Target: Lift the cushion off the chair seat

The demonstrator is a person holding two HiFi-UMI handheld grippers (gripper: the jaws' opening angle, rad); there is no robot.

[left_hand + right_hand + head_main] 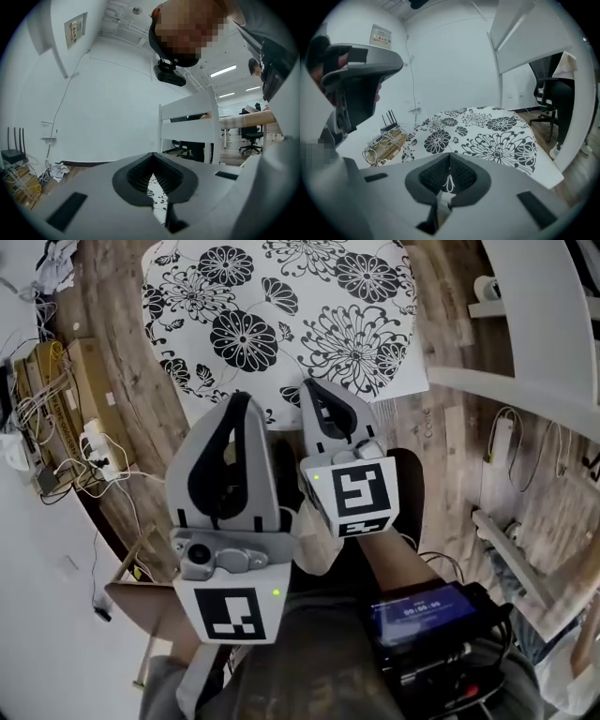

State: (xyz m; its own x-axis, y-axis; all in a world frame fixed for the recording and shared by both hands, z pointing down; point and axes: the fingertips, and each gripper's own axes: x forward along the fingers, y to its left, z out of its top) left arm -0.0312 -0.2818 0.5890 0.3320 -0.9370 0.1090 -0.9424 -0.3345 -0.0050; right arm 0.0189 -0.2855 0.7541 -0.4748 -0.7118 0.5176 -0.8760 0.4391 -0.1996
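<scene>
Head view: flower-print cushion (281, 315) at 12 o'clock; left gripper (239, 401) and right gripper (314, 388) toward 6 o'clock, tips by its near edge, contact unclear.
Left gripper view: jaws closed together, nothing gripped.
Right gripper view: jaws pressed together; cushion spread ahead, 12 to 3 o'clock.

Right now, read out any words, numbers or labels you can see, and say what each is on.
Nothing reads clearly enough to quote.
Small screen by the person's body: glowing digits, too blurred to read.
Wall poster: print too small to read.
Marker cubes: black-and-white square patterns, no words.
</scene>
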